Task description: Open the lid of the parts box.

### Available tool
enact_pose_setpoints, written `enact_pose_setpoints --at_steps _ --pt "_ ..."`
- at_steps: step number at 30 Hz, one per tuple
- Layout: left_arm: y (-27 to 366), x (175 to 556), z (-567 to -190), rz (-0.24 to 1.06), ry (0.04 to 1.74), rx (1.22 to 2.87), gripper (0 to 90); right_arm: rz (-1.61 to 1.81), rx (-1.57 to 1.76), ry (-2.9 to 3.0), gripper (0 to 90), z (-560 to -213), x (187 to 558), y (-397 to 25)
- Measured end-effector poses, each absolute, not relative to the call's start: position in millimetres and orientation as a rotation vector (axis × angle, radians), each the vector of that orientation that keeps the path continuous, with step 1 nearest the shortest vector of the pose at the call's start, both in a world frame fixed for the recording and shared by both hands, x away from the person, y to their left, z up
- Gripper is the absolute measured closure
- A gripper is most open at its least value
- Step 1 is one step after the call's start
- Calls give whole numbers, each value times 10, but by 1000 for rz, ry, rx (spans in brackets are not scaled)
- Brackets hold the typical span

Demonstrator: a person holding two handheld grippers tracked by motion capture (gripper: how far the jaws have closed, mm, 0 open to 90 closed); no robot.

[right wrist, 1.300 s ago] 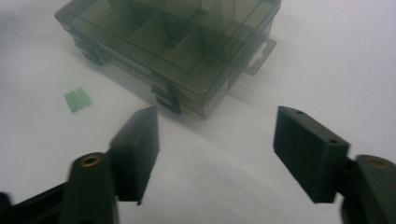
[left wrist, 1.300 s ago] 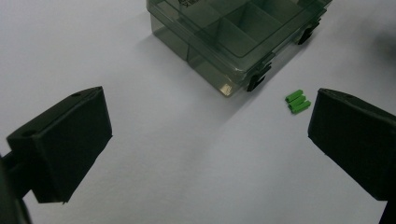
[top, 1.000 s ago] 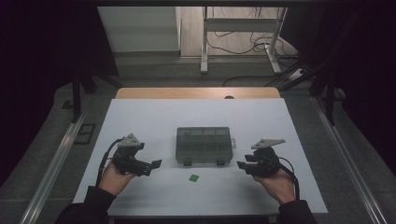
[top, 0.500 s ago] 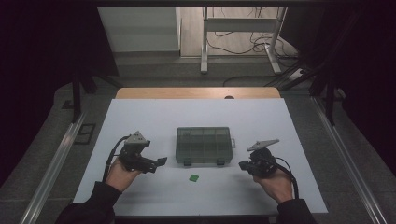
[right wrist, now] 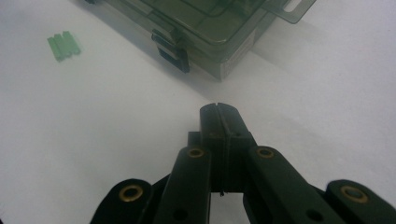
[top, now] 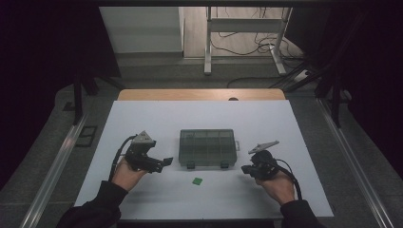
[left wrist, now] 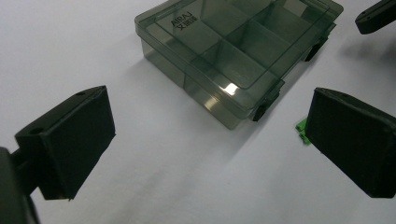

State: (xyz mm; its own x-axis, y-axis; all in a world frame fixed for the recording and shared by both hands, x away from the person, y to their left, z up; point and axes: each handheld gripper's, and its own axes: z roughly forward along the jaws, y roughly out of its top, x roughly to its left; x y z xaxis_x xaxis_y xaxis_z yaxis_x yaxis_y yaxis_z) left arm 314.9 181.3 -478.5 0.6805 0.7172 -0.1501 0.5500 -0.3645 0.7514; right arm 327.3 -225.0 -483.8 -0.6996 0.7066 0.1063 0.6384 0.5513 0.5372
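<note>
A dark see-through compartment box [top: 207, 147] lies shut in the middle of the white table [top: 266, 123], its two latches facing me. A small green block [top: 197, 180] rests on the table just in front of it. My left gripper [top: 165, 163] hovers left of the box, jaws wide open and empty; in the left gripper view the box [left wrist: 238, 51] and the green block [left wrist: 301, 128] lie between and beyond the jaws. My right gripper [top: 246, 168] sits right of the box's front corner, jaws pressed together with nothing between them [right wrist: 218, 112]. The box [right wrist: 205, 28] and block [right wrist: 63, 45] lie ahead of it.
The table's wooden far edge [top: 199, 94] lies beyond the white sheet. Metal rails [top: 52, 166] run along both sides. A frame with cables [top: 242, 38] stands on the floor behind. Bare white surface surrounds the box.
The left gripper has moved right and forward toward the box. The right gripper has shifted slightly left toward the box's front right corner.
</note>
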Motion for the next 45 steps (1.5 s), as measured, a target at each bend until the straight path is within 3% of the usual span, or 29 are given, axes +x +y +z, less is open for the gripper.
enact_pose_setpoints --at_steps 45 --pt "1769 3327 -4853 281 973 2050 21 781 1106 2675 894 -4973 3522 -2058"
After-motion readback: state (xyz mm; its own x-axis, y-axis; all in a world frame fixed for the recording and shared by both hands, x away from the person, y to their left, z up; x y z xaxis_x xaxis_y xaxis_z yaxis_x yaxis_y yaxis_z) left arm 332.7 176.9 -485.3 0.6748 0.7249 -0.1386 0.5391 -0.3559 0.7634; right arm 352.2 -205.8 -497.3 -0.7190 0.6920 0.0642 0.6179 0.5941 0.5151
